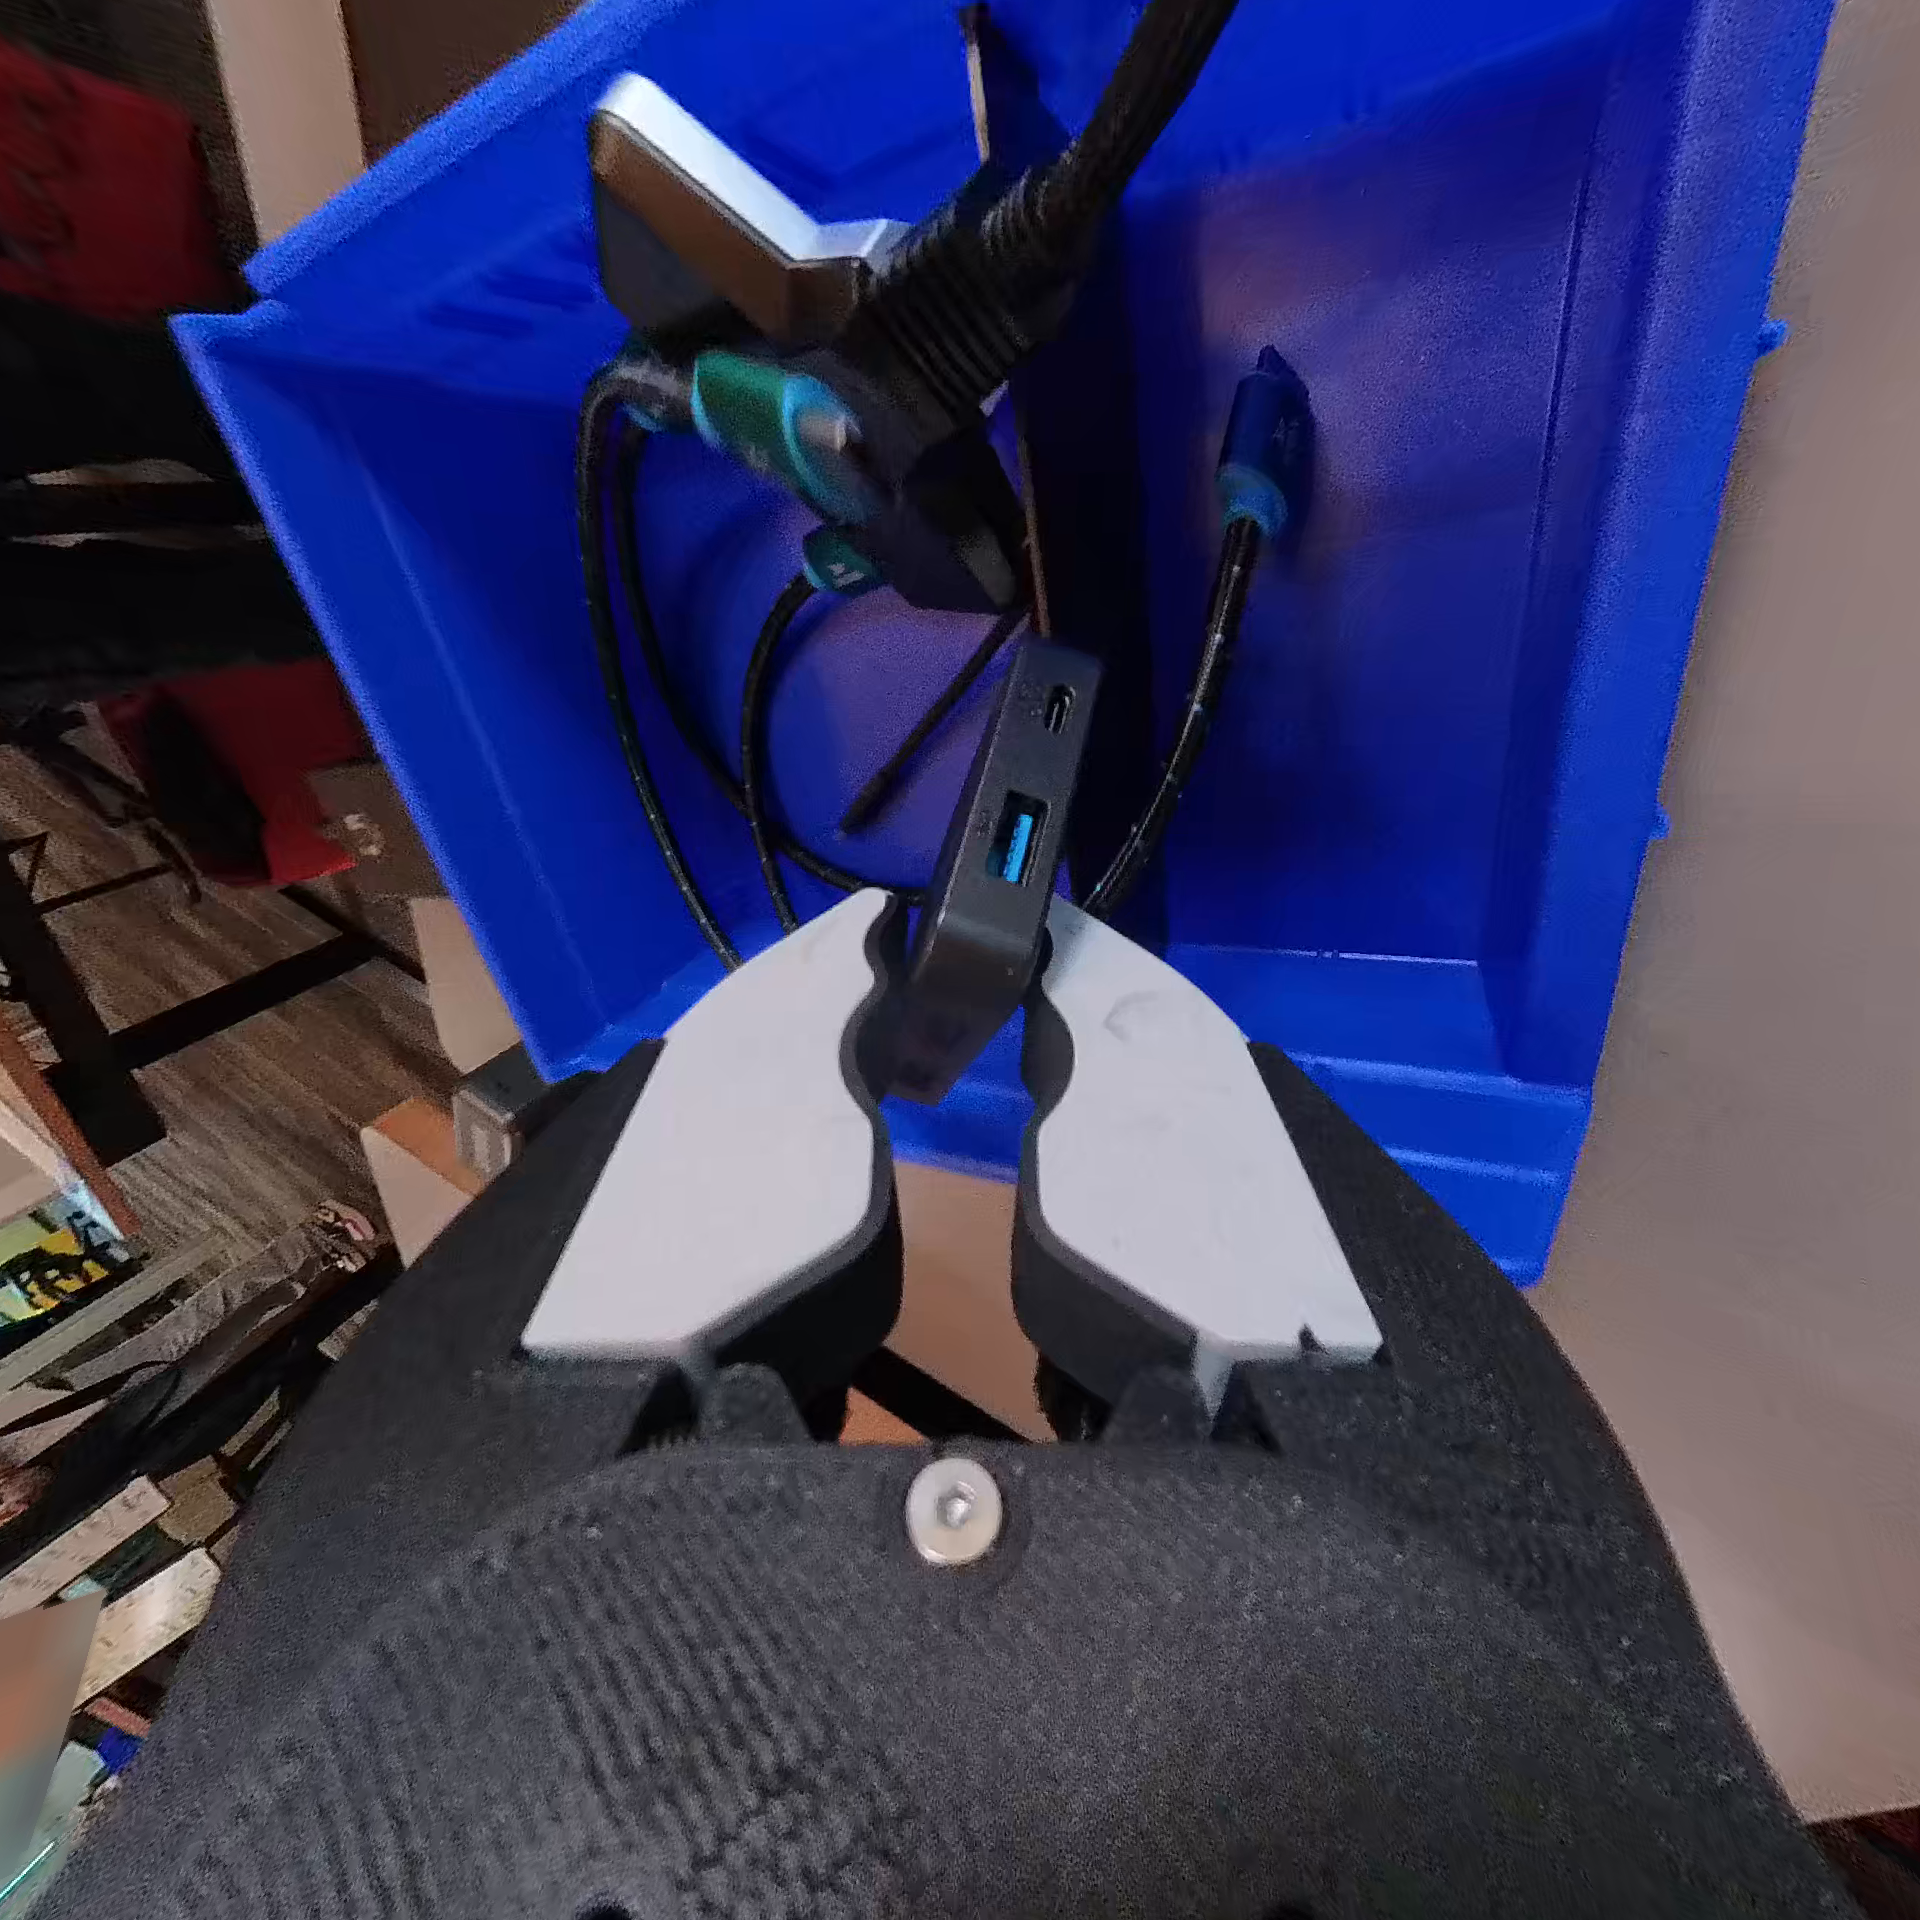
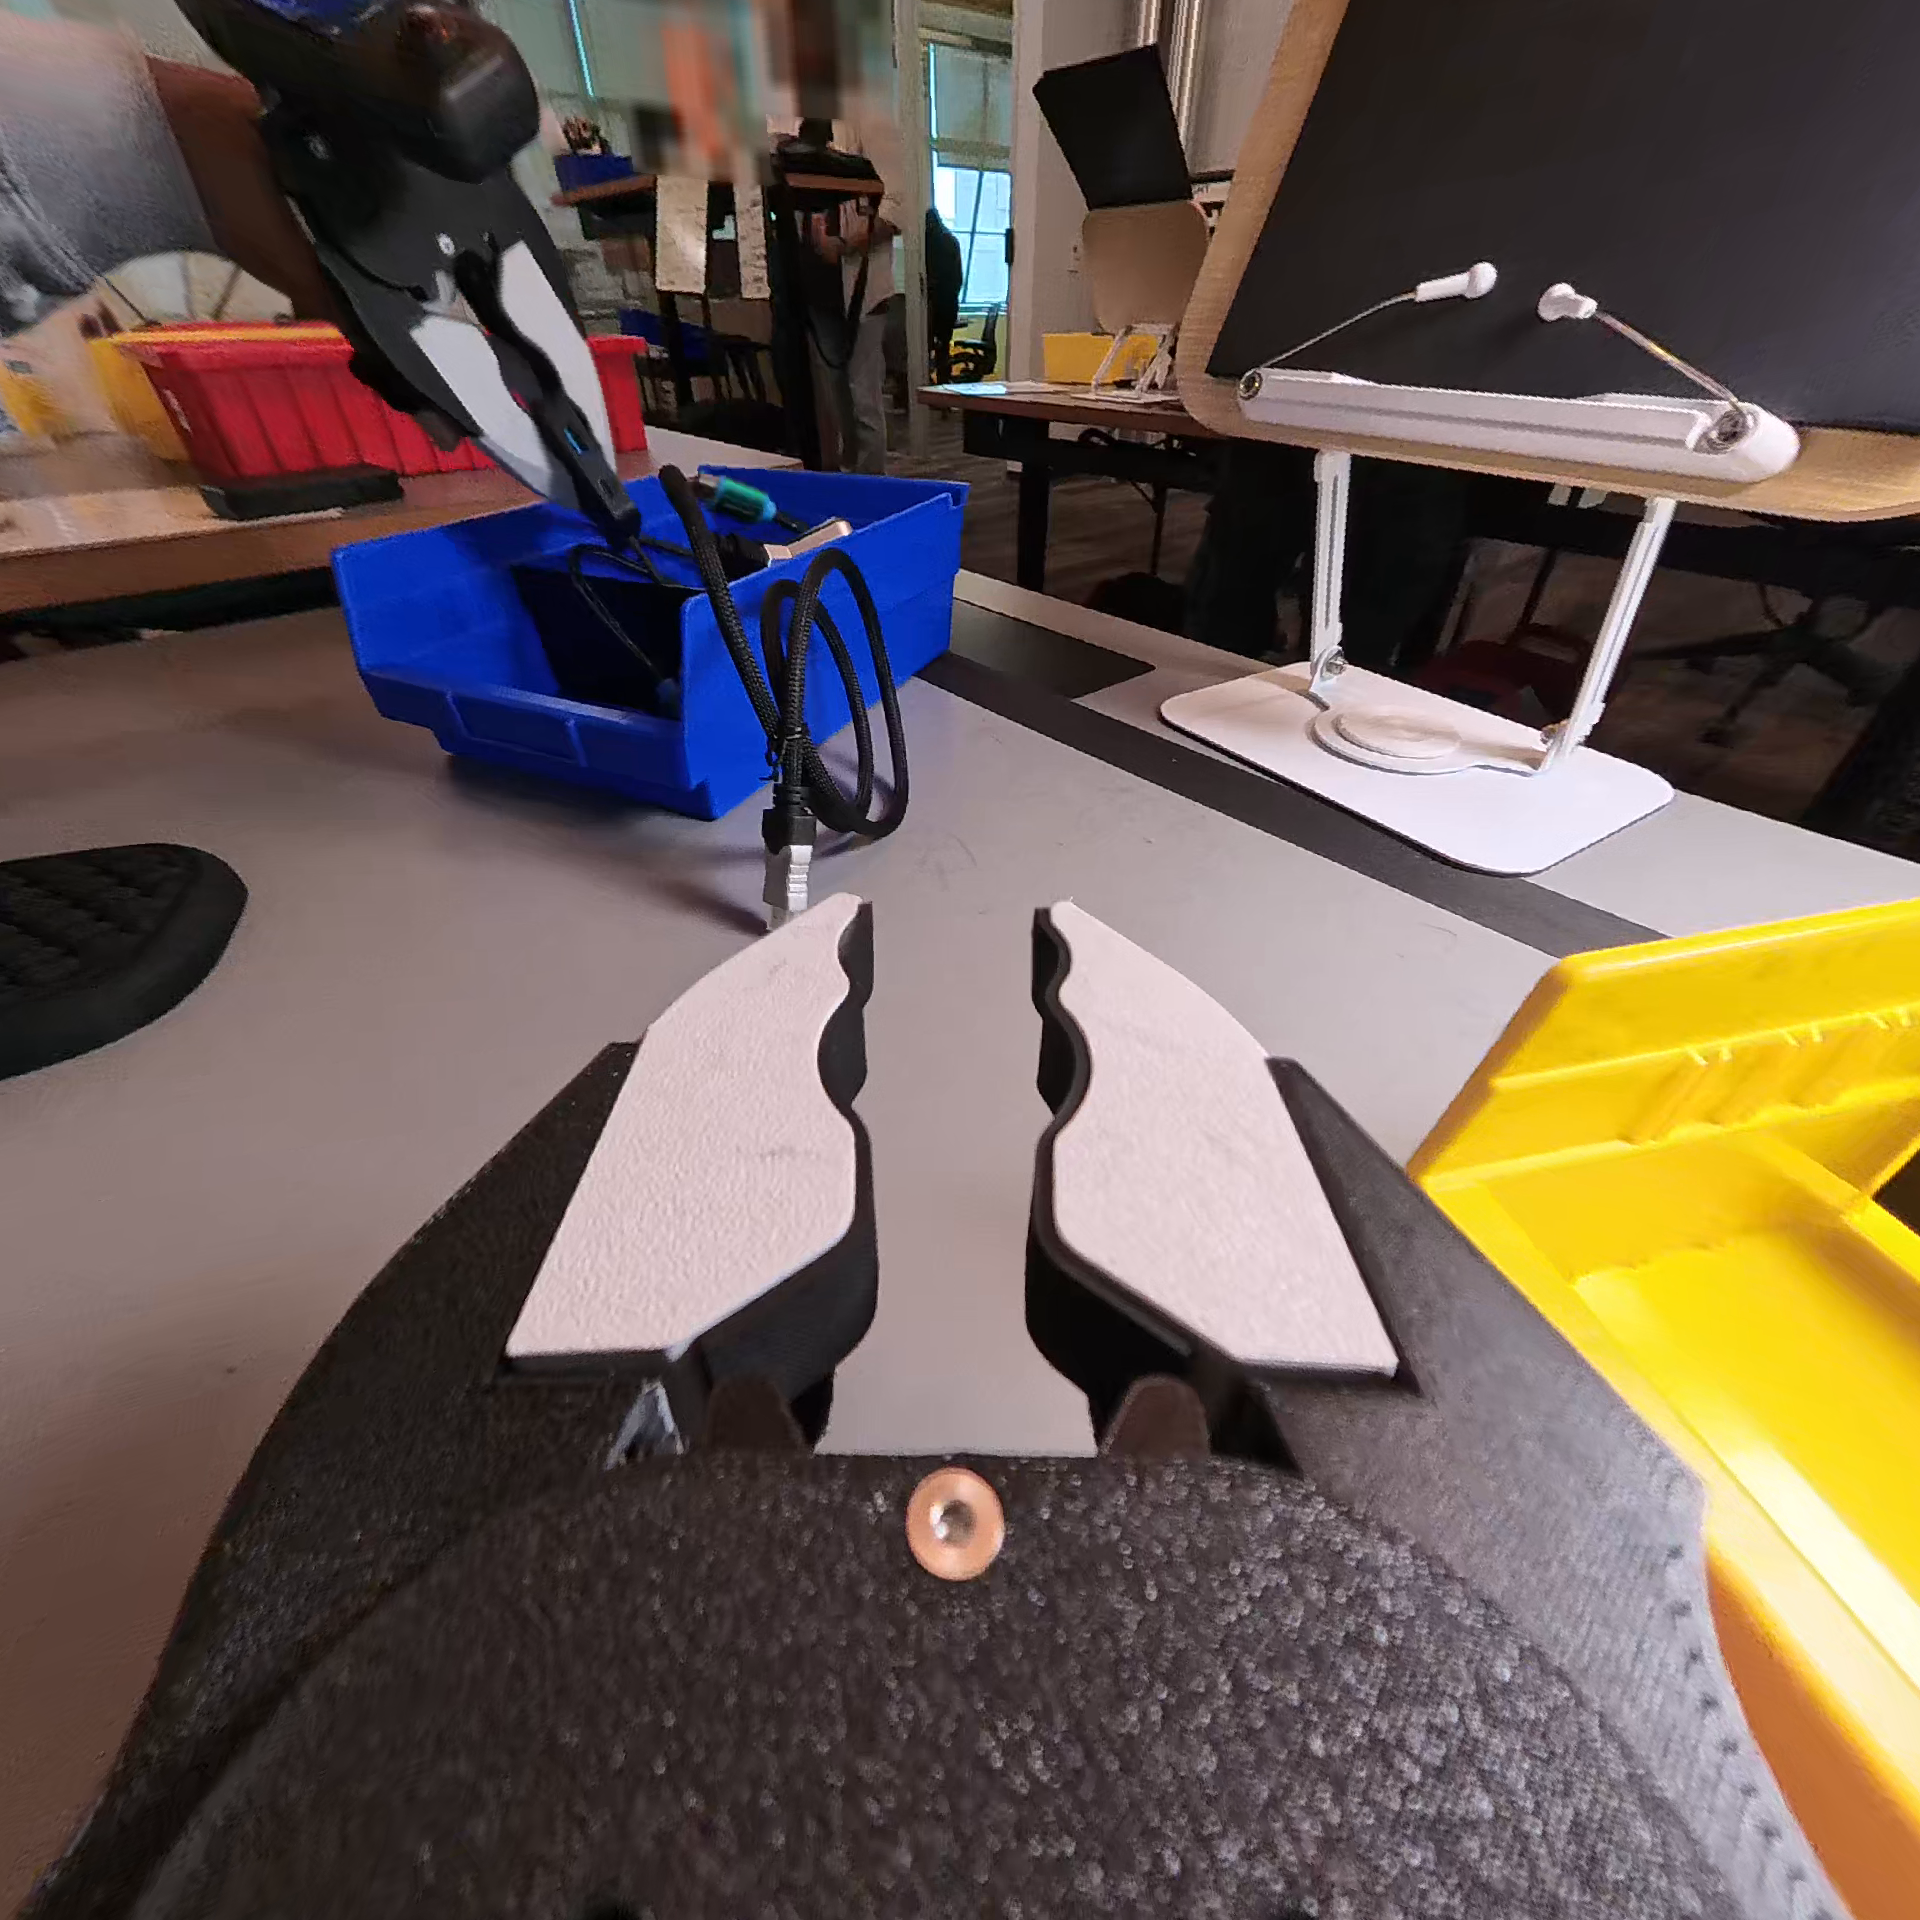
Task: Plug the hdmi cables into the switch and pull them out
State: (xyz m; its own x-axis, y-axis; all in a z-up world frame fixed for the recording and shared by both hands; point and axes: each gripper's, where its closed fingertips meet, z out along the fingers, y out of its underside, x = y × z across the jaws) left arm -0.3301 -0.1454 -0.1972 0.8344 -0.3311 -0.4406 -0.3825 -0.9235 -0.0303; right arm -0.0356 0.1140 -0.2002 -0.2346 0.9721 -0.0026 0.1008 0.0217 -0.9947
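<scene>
So the grey worktop (image 2: 312, 987) takes up most of the right wrist view, with a white tablet stand (image 2: 1434, 769) off on the far right side and a yellow bin (image 2: 1662, 1195) right beside the right gripper (image 2: 951, 940). Further back sits the blue bin (image 2: 665, 717), and that's where all the action is. The right gripper is spread wide with nothing between its fingers, just hovering low over the worktop. A black braided cable (image 2: 831, 675) spills out over the blue bin's front edge and its silver plug (image 2: 787, 883) lies on the worktop just ahead of that gripper's left finger. Over in the left wrist view, the left gripper (image 1: 961, 925) is pinching the small black switch (image 1: 1013, 810) by one end, holding it up above the blue bin (image 1: 1455, 520) with its ports showing on the side. Below it in the bin there's a tangle: a silver adapter (image 1: 707, 229), a cable with a teal plug (image 1: 774, 431), and another with a dark blue plug (image 1: 1262, 436). Looks to me like this is still the setup step, switch picked up, nothing plugged in yet. Next move, I'd guess, is for the right gripper to grab that silver plug by its body, and then the two need lining up square with the right port, which is probably the fiddly bit.
</scene>
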